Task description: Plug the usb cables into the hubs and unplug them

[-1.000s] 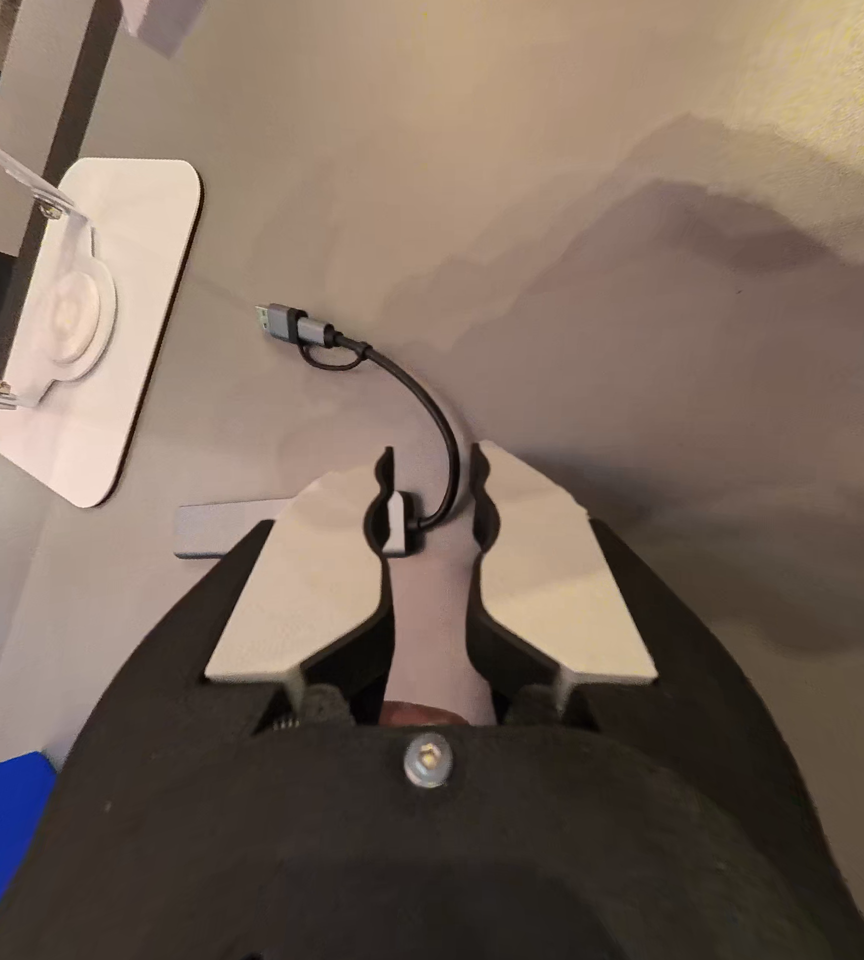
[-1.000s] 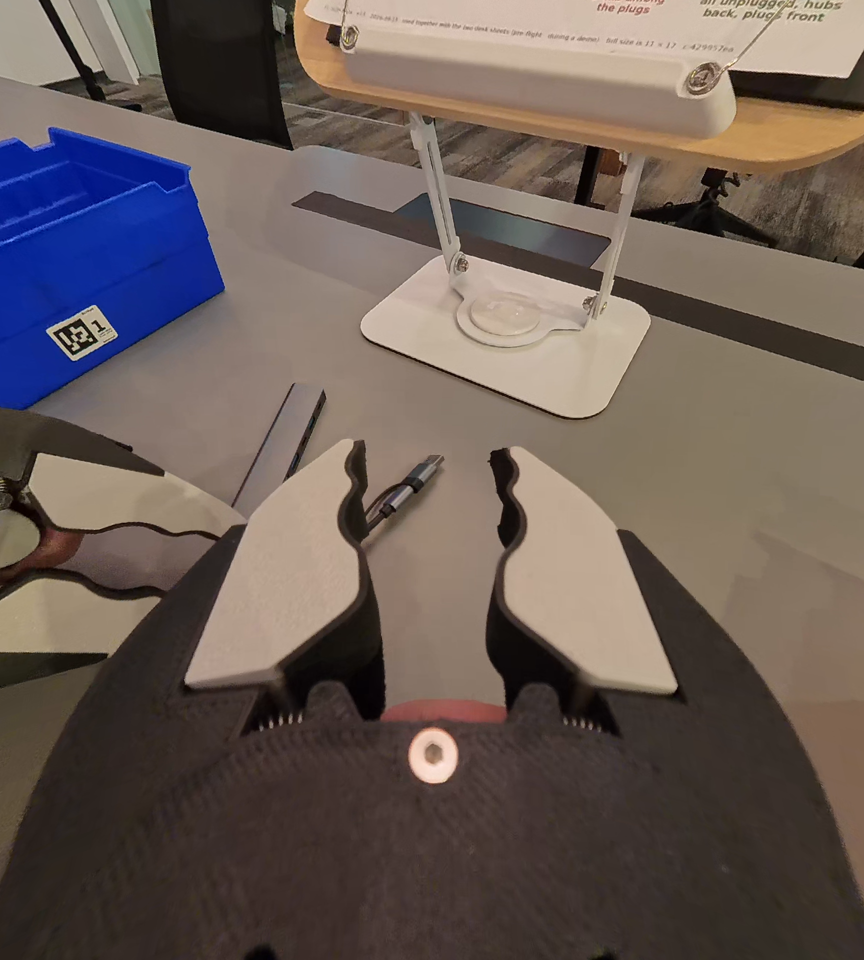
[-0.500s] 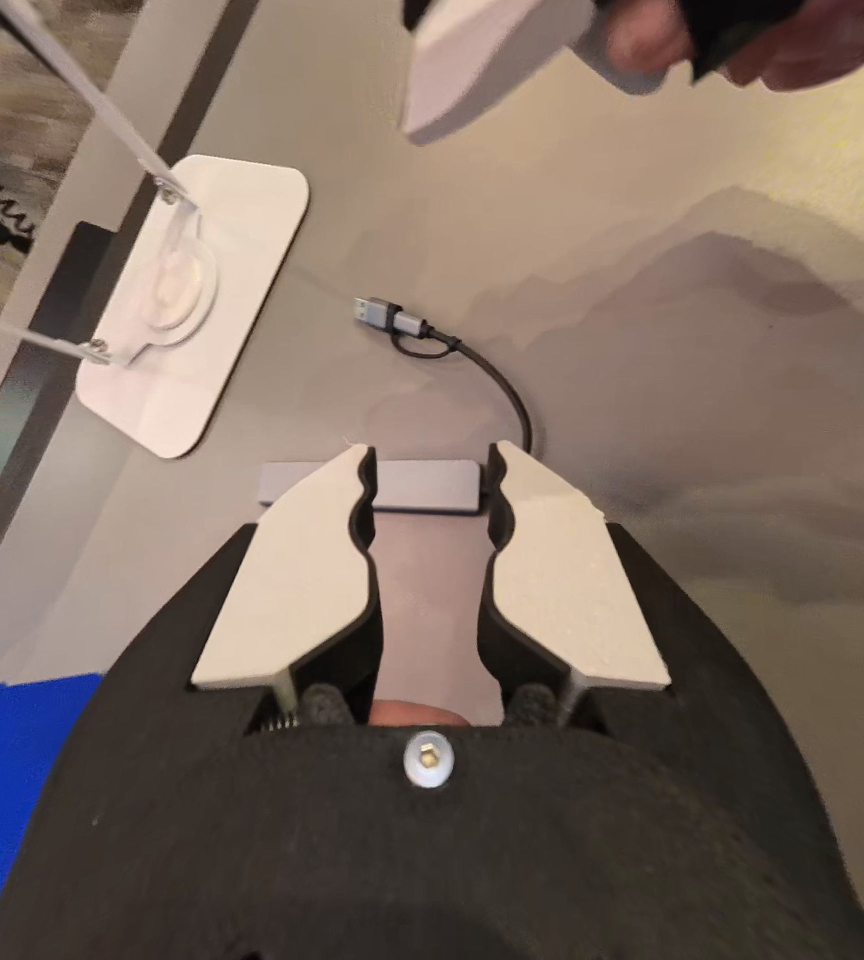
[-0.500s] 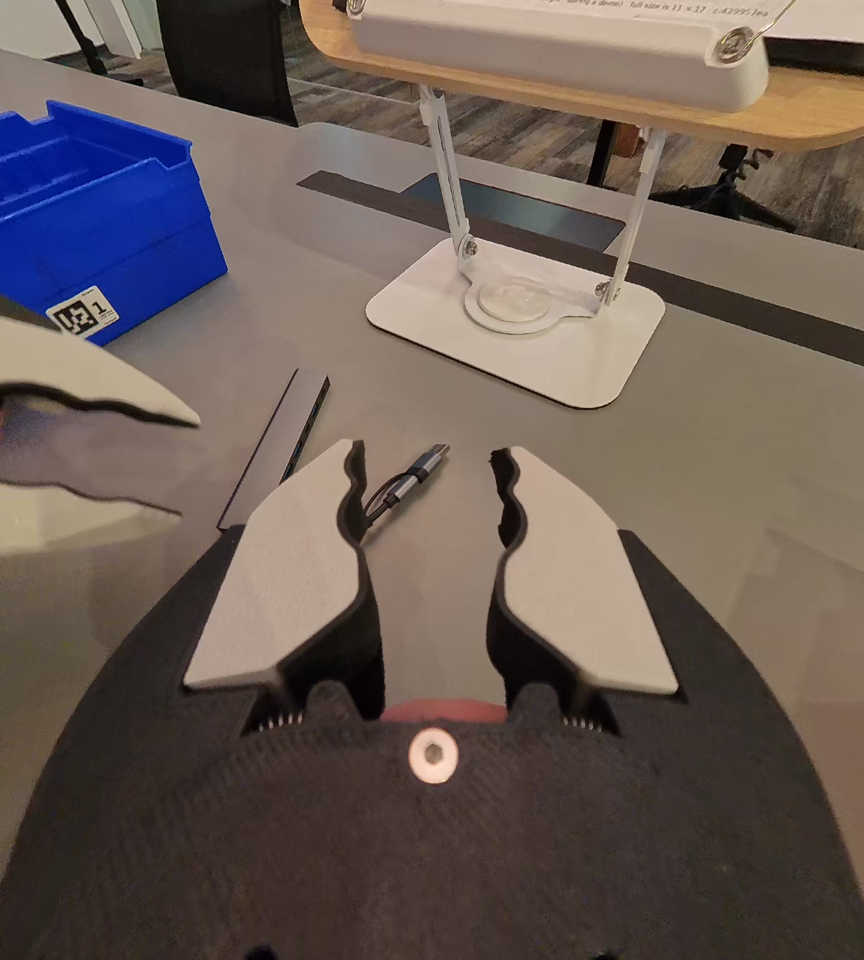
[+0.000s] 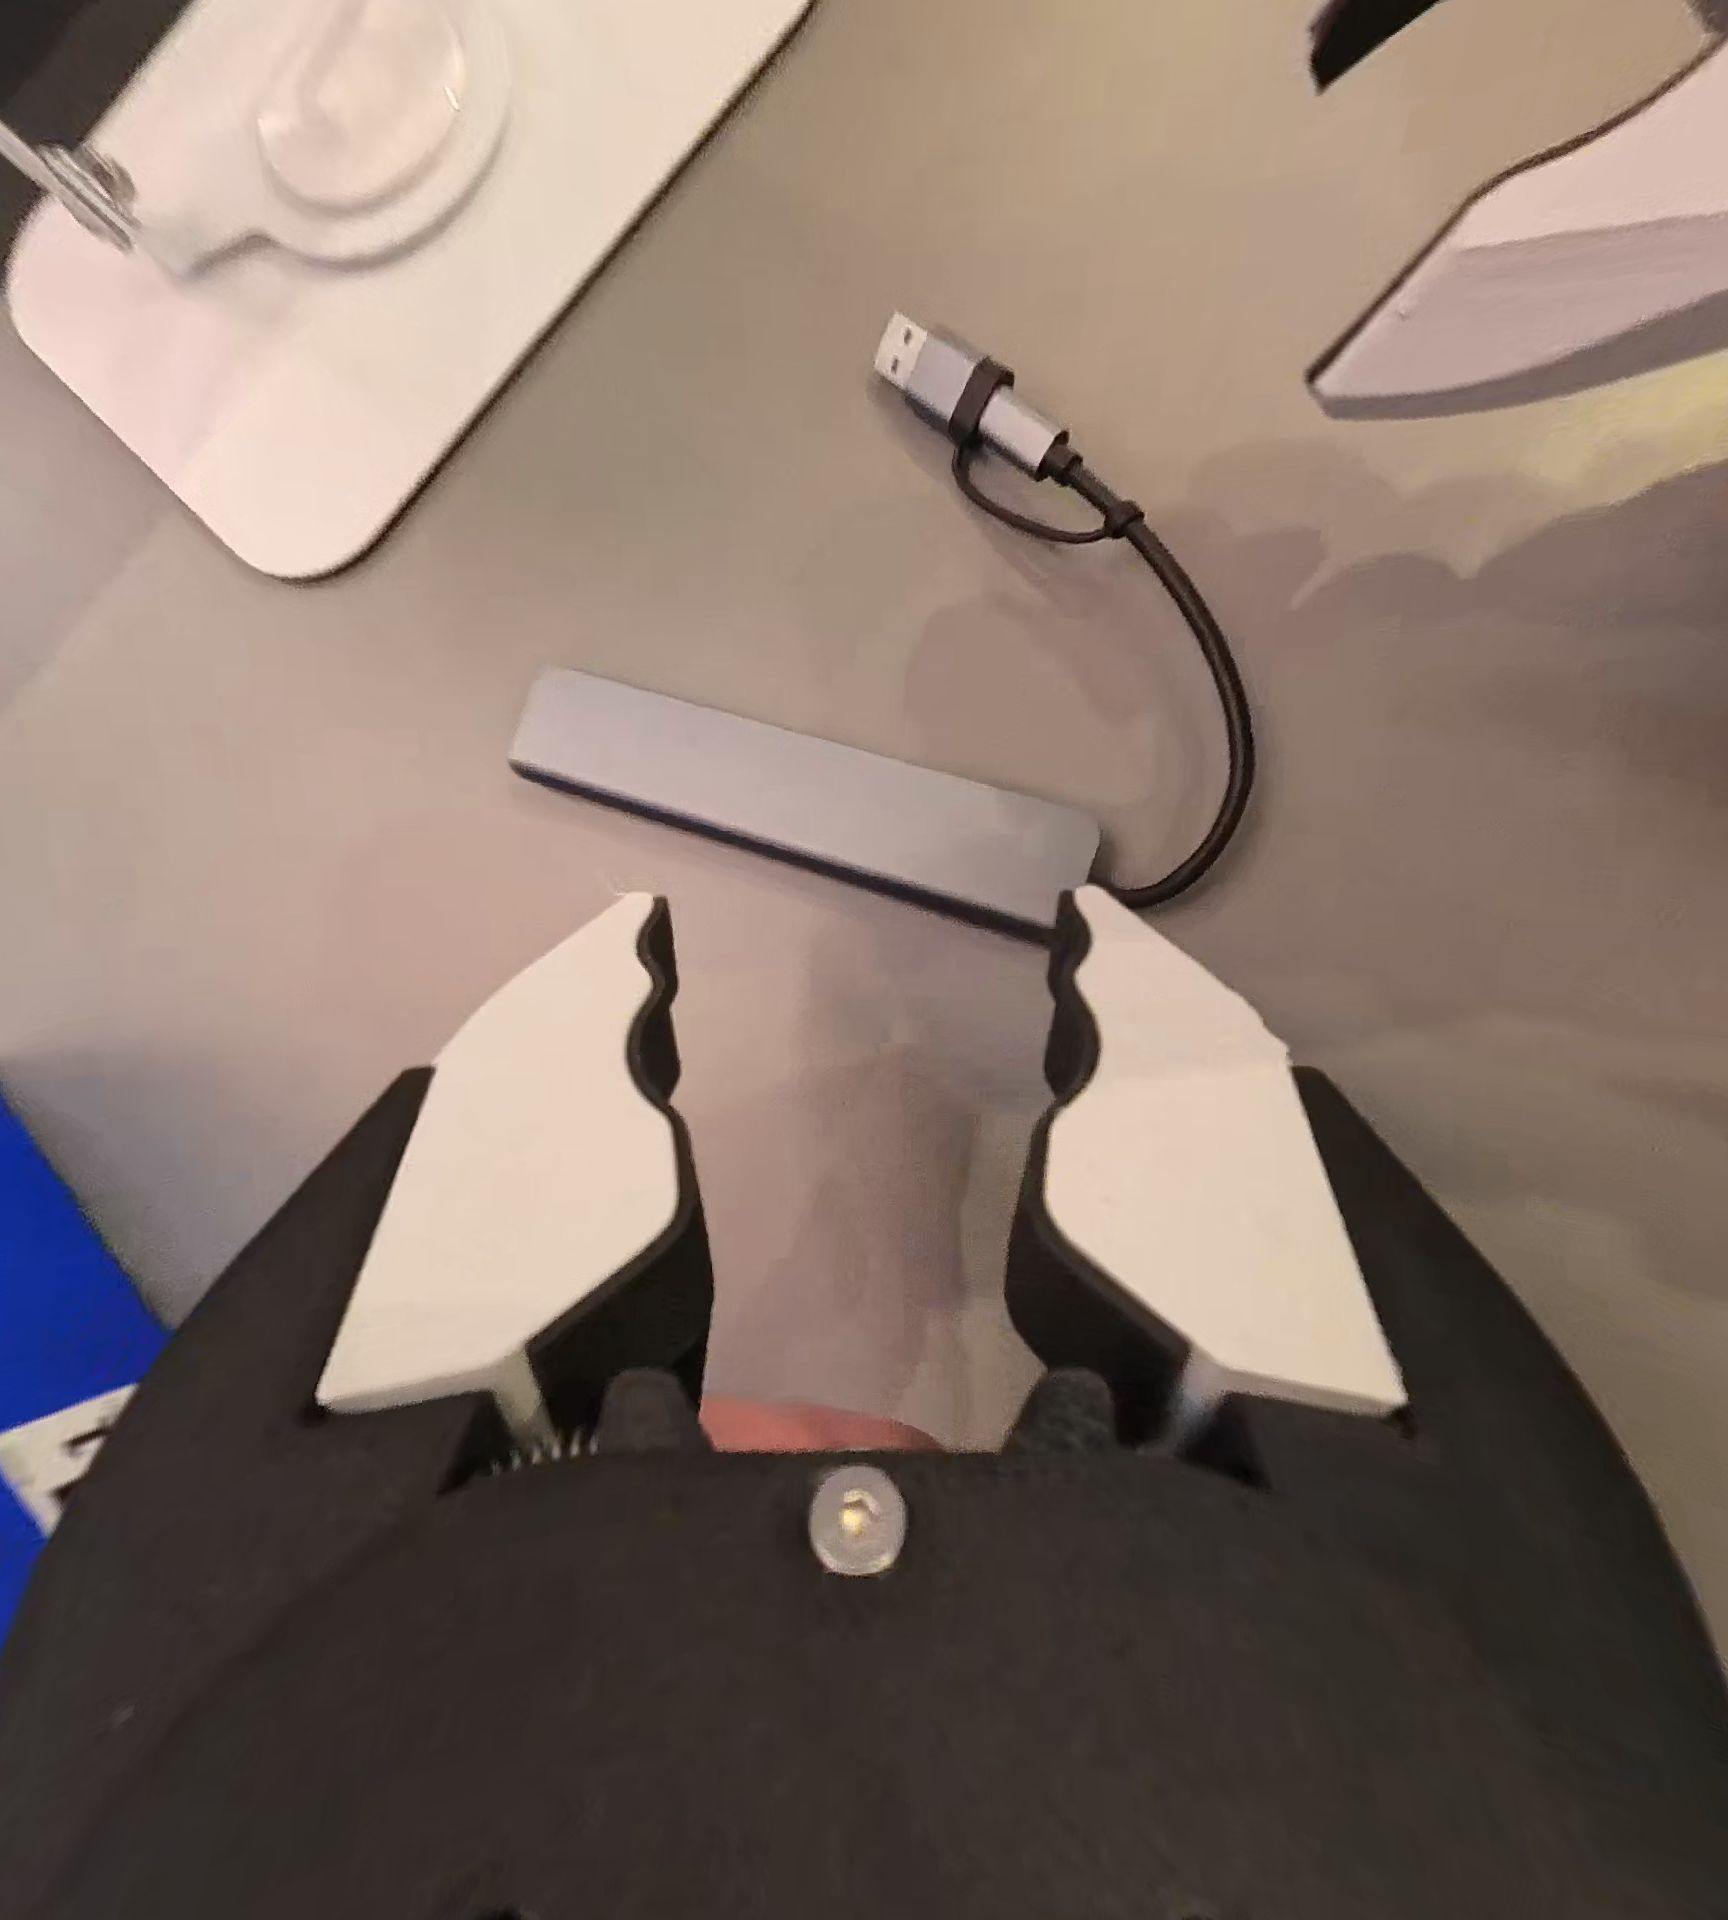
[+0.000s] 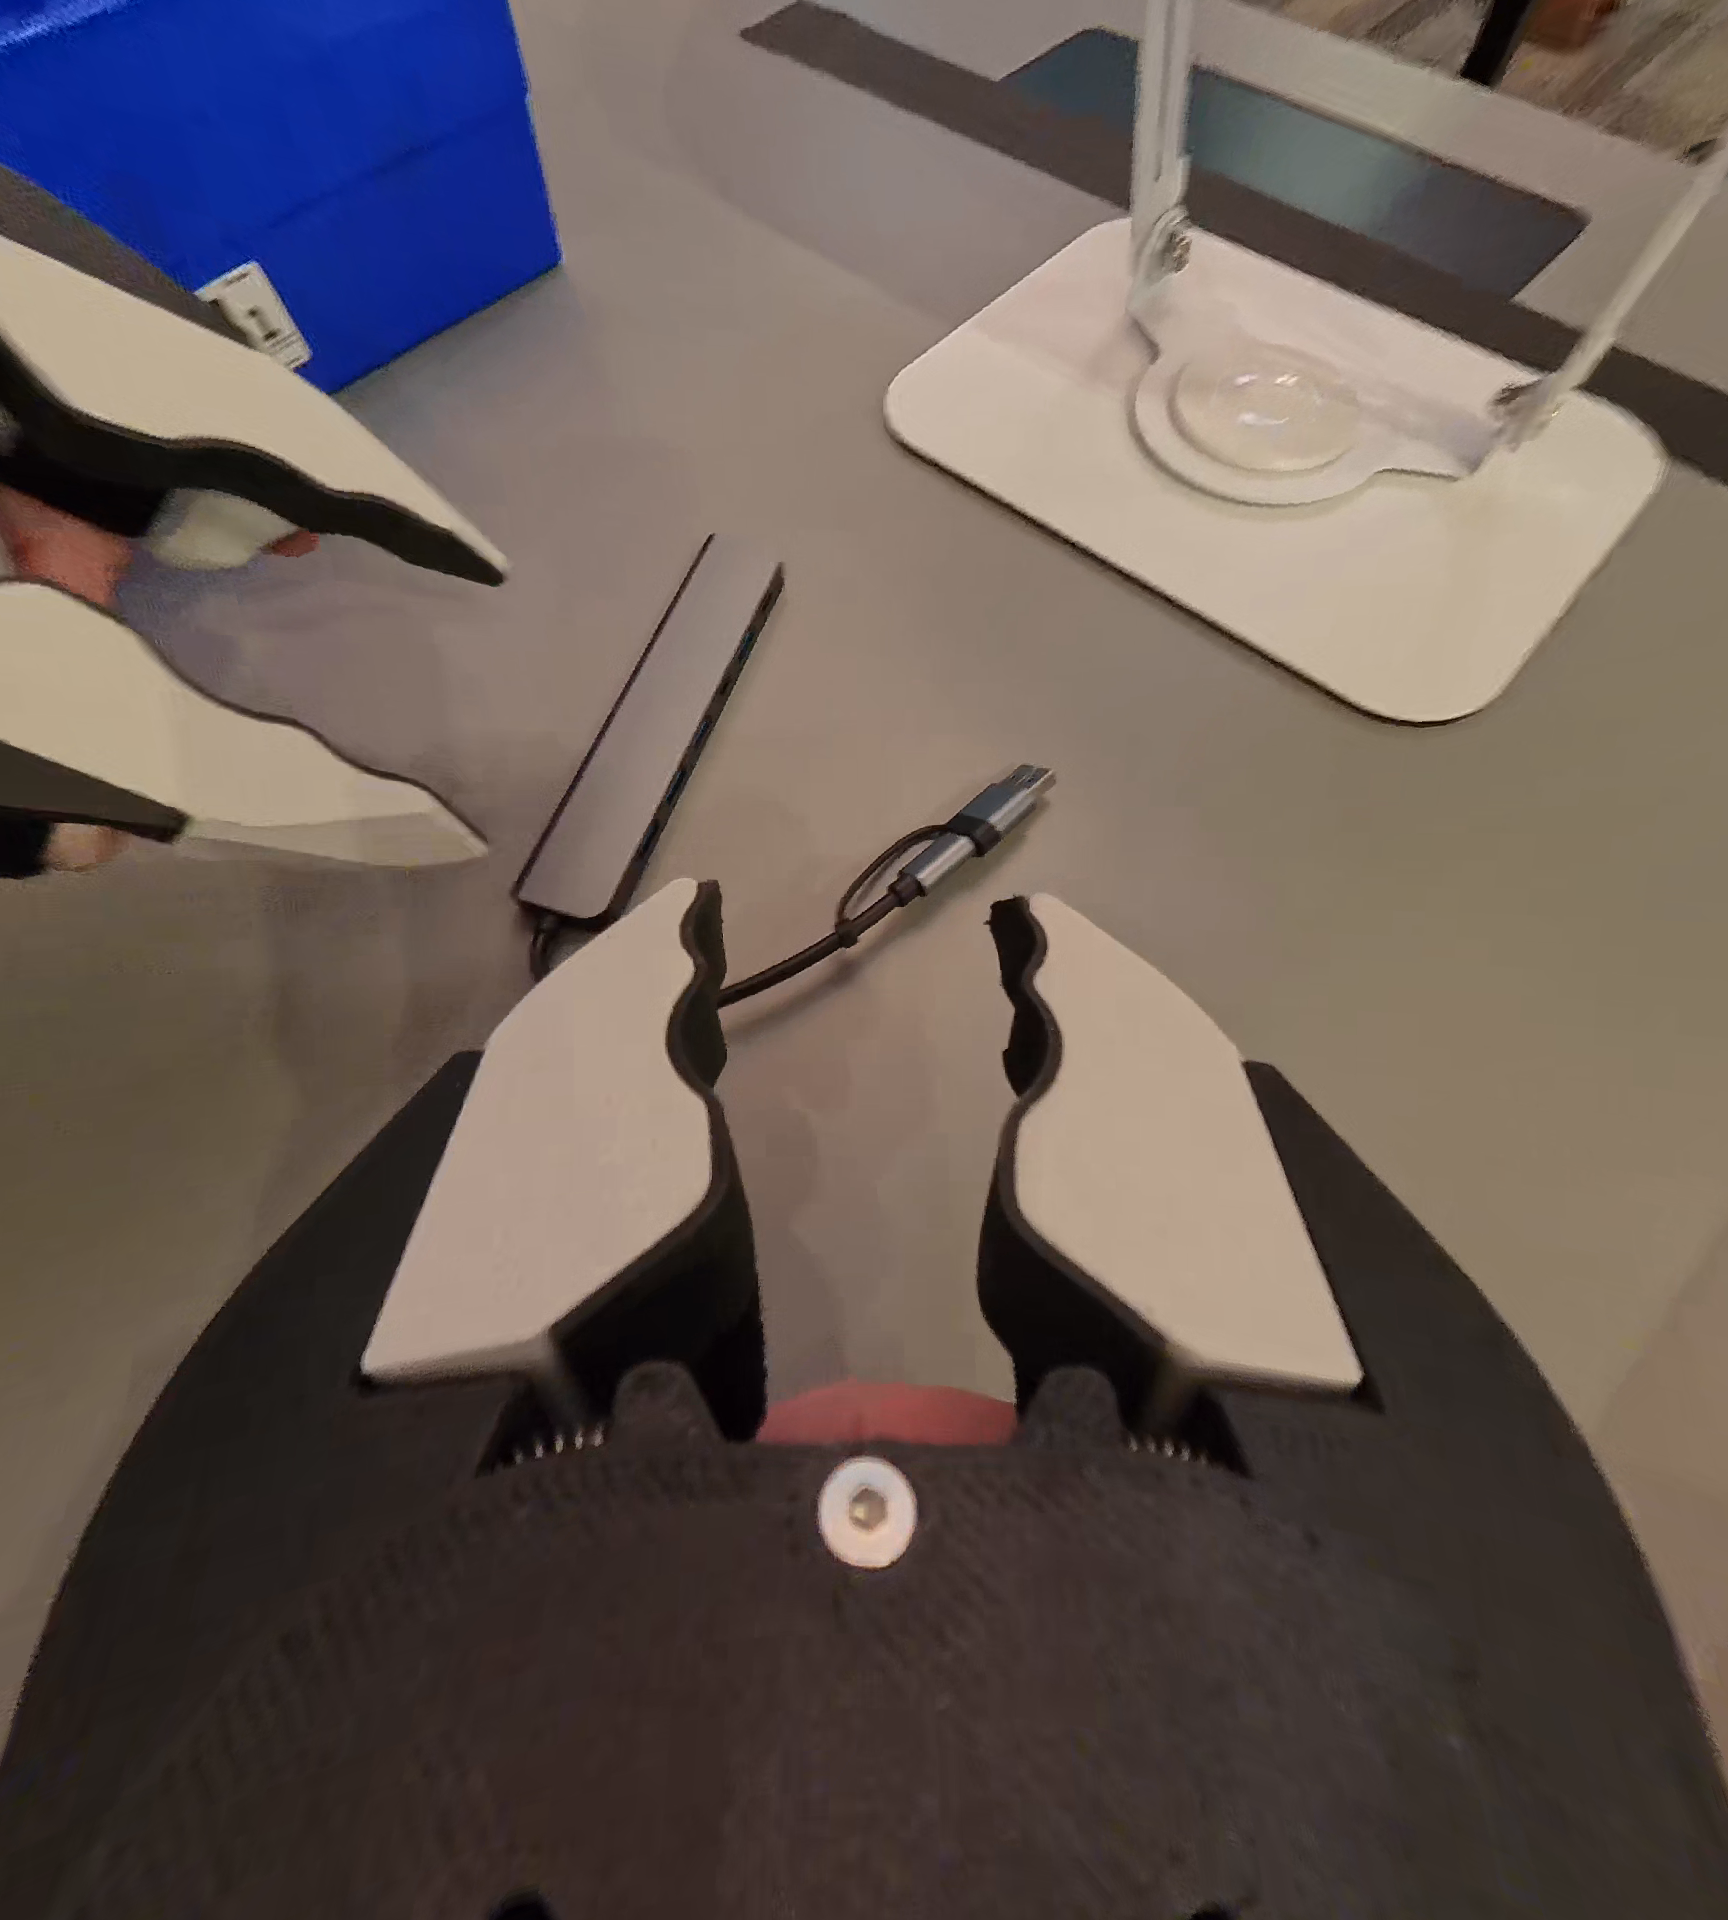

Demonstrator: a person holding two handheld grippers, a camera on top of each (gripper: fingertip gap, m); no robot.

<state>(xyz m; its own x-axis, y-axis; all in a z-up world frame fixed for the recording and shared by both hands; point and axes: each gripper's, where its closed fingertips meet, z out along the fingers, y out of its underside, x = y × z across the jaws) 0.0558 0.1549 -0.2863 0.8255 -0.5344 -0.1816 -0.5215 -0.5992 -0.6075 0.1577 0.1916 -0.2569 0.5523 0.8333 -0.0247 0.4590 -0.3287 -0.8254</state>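
Both your left tongs (image 5: 860, 904) and right tongs (image 6: 855, 904) are spread and hold nothing. Just ahead of the left tips lies one grey hub (image 5: 803, 795) flat on the desk (image 5: 320, 831); its single short cable (image 5: 1218, 707) curls back to one loose plug (image 6: 995, 816) just beyond the right tips. Nothing looks plugged in yet, so all the plugging and unplugging seems left. Farther off stand one white stand base (image 6: 1275, 520) and one blue bin (image 6: 247, 156).
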